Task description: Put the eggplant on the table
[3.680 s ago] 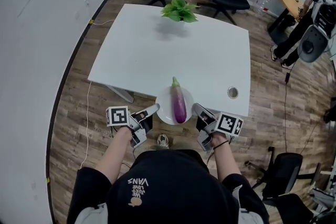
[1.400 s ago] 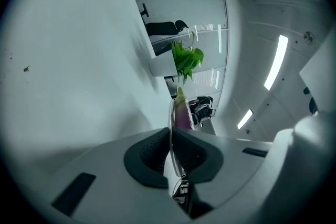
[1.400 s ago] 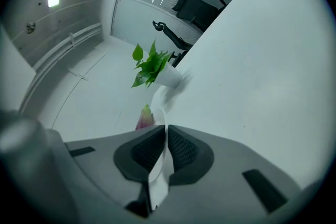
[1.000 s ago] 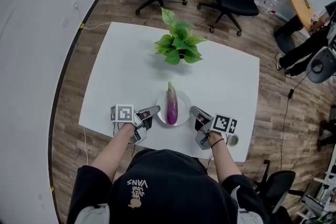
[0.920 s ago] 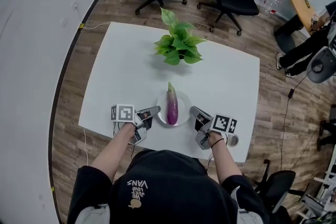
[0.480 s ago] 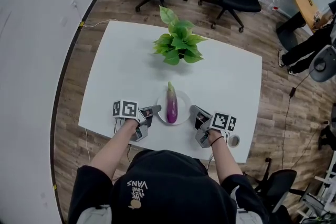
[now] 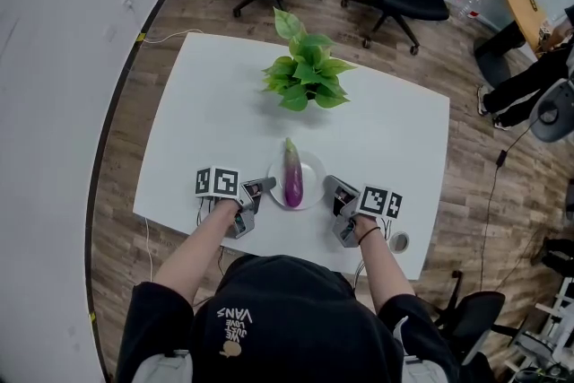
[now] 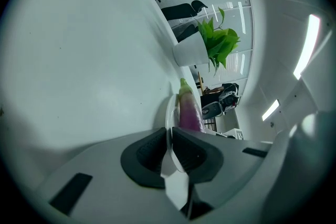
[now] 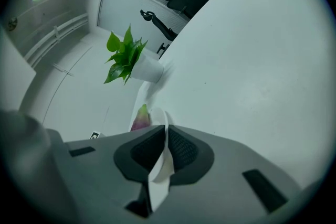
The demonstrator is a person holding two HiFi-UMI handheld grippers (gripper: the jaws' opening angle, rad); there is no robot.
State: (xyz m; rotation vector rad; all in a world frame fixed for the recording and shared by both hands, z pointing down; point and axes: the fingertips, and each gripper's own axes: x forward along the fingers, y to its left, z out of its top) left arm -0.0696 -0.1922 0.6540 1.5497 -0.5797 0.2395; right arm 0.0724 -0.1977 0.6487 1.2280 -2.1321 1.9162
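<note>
Head view: left gripper (image 7: 259,186) and right gripper (image 7: 331,187) grip opposite rims of the white plate (image 7: 310,181), with the eggplant (image 7: 292,178) lying on it, over the table (image 7: 206,103) near its front edge. Left and right gripper views add the detail: jaws nearly closed, pads on the thin rim only. A potted plant (image 7: 305,76) stands well beyond and nothing lies between.

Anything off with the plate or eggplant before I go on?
Nothing stands out. The eggplant lies lengthwise on the plate, stem past the far rim; the left gripper and right gripper clamp opposite edges.
</note>
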